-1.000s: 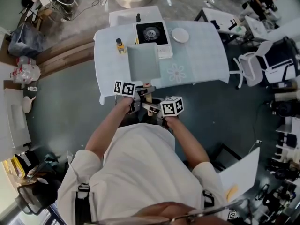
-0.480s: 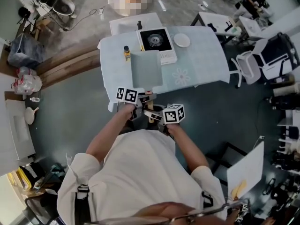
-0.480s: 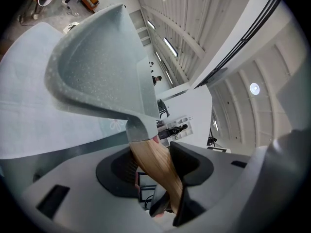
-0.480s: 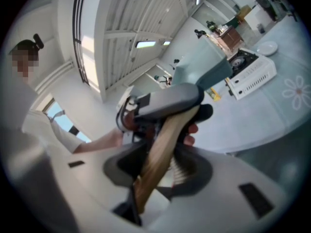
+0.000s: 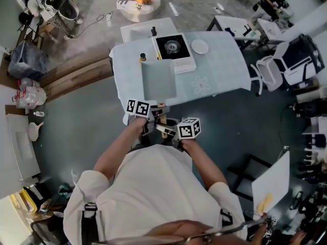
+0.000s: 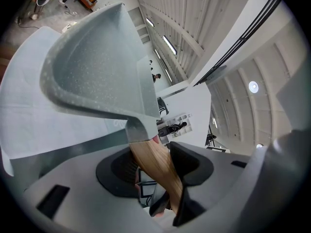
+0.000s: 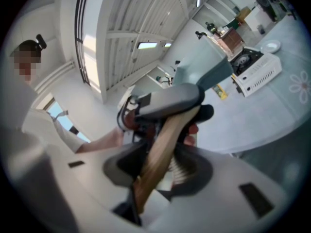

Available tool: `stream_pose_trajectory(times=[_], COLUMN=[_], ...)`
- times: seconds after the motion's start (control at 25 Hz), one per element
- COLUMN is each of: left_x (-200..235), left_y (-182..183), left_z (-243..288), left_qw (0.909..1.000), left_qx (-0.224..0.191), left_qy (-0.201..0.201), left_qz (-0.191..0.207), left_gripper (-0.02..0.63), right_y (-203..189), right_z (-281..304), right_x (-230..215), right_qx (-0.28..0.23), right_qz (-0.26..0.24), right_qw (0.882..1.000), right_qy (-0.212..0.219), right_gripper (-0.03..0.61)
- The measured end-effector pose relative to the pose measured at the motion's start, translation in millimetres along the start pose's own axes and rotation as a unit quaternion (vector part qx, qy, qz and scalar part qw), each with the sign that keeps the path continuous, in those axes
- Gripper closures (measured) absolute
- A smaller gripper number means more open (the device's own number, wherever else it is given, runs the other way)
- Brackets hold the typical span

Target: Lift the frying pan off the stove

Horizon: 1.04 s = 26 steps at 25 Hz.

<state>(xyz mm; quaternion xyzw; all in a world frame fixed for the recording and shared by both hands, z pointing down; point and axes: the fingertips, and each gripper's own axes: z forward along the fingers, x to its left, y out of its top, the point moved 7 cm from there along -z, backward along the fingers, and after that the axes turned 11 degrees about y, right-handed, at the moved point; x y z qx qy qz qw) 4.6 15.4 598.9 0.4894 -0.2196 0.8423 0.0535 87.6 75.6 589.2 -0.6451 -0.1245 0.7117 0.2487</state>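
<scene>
Left gripper view gives me my left claw [image 6: 155, 165] pinching the light wooden handle [image 6: 146, 149] of the grey square frying pan [image 6: 97, 67], a dark pad pressed on either side of the wood. The pan body rises just ahead of that claw, with its speckled underside towards the camera. On the head view the left claw [image 5: 155, 115] sits to the left of the handle. The pan [image 5: 158, 79] reaches out ahead of both claws over the near part of the pale blue clothed table [image 5: 219, 65], off the stove. The right claw [image 5: 166, 129] sits nearer my operator's body, just behind the left one. In the right gripper view its jaws [image 7: 160, 165] are opening, with the handle [image 7: 163, 140] slanting between them and the pads touching the wood. Beyond the pan's far edge stands the white stove with a black burner top [image 5: 173, 47]. A small bottle with a yellow label [image 5: 142, 58] is ahead and left of the claws, and a round white plate [image 5: 200, 46] lies to the stove's right.
</scene>
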Motion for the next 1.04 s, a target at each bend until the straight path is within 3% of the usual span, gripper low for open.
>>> stream_pose_trajectory(times=[0.48, 0.72, 1.04], left_x=[5.0, -3.7, 1.2], left_y=[0.9, 8.5, 6.0], left_z=[-6.6, 19.1, 1.0], left_qw=[1.0000, 1.0000, 0.9999], left_qx=[-0.005, -0.006, -0.008], left_qy=[0.000, 0.005, 0.006], left_qz=[-0.001, -0.004, -0.001], left_gripper=[0.394, 0.393, 0.393], right_y=[0.2, 10.1, 6.8], right_z=[6.7, -18.4, -1.2], right_x=[-1.1, -12.5, -5.1], right_qx=[0.009, 0.013, 0.017], right_qz=[-0.005, -0.003, -0.004], right_qw=[1.000, 1.000, 1.000], right_qy=[0.006, 0.012, 0.012], right_gripper=[0.413, 0.413, 0.412])
